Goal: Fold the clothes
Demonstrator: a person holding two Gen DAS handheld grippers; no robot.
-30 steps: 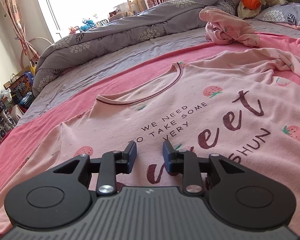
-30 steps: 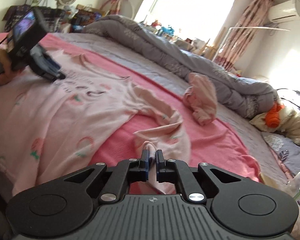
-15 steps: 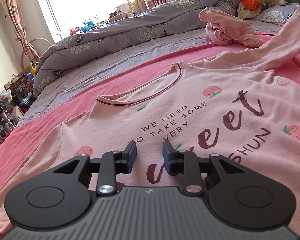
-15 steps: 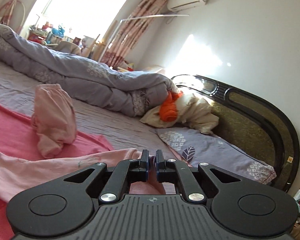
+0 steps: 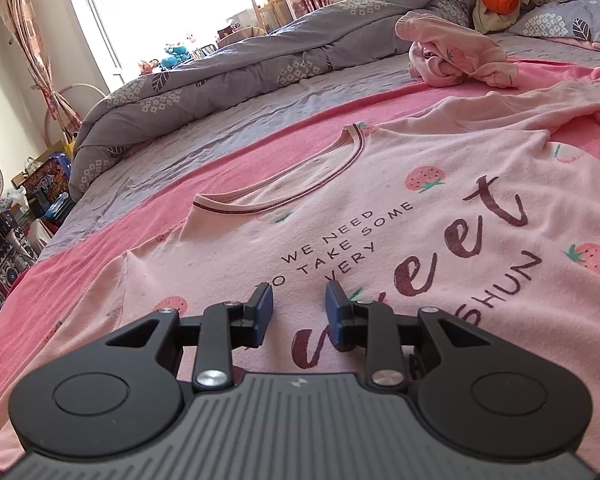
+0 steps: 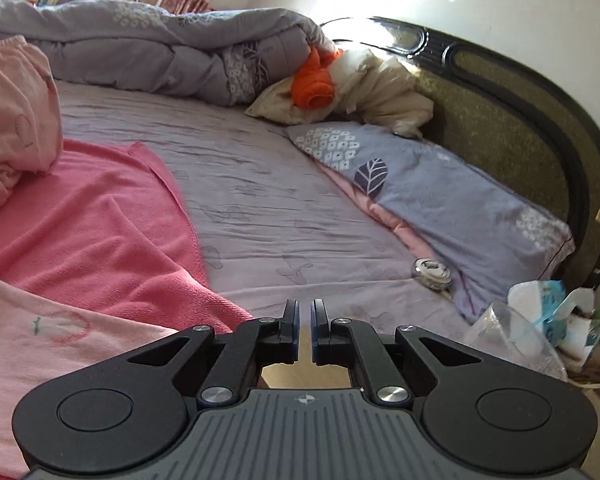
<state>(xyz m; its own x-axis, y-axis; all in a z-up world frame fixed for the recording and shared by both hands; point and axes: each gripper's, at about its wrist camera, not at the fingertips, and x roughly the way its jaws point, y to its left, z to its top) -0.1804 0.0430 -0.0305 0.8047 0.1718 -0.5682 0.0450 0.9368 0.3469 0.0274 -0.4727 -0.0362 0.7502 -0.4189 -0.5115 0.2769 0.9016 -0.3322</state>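
Hand-held grippers over a pink shirt on the bed

Left hand-held gripper (image 5: 298,307) hovers with jaws parted and empty above the pink shirt (image 5: 400,220), spread flat on a pink blanket (image 6: 92,224). Right hand-held gripper (image 6: 305,322) has jaws nearly together, nothing visible between them, beside the shirt's edge.

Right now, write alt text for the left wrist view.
A pink strawberry-print T-shirt lies flat, front up, on a pink blanket, with the left gripper open above its lettering. A crumpled pink garment and grey duvet lie beyond.
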